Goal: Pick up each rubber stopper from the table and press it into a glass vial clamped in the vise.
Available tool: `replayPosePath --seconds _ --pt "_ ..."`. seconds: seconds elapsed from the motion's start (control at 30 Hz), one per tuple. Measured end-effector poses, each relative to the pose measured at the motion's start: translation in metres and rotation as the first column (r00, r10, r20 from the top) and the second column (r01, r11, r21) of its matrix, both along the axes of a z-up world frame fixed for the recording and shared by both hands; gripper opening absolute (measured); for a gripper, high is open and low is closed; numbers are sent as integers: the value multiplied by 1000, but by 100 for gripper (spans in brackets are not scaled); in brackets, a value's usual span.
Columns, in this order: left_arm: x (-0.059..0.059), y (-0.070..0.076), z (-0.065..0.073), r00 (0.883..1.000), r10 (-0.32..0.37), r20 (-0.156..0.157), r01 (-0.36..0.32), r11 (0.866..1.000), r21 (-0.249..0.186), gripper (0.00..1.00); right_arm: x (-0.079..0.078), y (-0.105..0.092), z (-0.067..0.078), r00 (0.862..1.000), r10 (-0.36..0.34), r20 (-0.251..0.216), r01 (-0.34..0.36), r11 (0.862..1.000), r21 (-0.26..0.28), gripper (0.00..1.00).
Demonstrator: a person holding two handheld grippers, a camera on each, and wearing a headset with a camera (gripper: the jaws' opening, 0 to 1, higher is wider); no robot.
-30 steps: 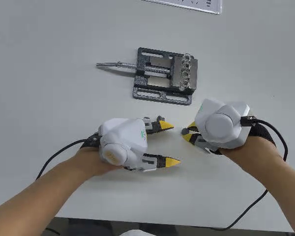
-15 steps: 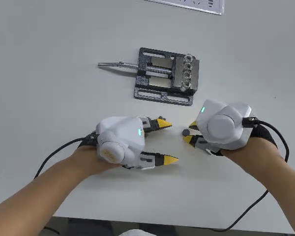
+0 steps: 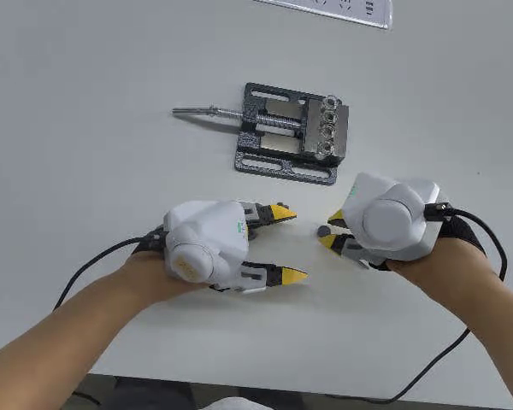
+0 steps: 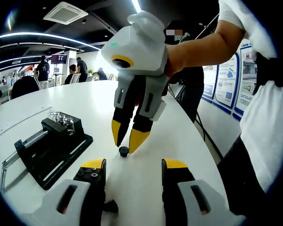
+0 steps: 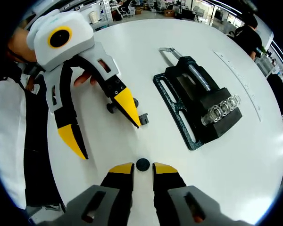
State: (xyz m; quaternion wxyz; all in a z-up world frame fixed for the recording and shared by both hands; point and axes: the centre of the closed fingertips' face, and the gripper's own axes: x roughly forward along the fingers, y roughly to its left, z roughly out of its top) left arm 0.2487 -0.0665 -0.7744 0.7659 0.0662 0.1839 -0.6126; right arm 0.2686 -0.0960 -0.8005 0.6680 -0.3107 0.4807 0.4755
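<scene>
Barely visible stopper (image 3: 324, 231), vials (image 3: 327, 126) indistinct

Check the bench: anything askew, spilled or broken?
Nothing stands out. The vise sits flat on the table with its row of glass vials upright. One stopper lies on the table at the tips of the right gripper, jaws open, not yet gripped. The left gripper is open alongside.
</scene>
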Motion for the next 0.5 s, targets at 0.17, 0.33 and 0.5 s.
replayPosePath --seconds 0.17,0.33,0.5 --pt "0 2 -1 1000 7 -1 -7 1000 -2 44 0 2 -1 1000 20 -2 -20 1000 -4 14" --pt "0 4 0 1000 13 -1 -13 1000 -2 44 0 2 -2 999 31 -5 -32 999 -12 13" --pt "0 5 -1 1000 14 0 -14 1000 -2 44 0 1 -3 999 34 -9 -34 999 -18 13"
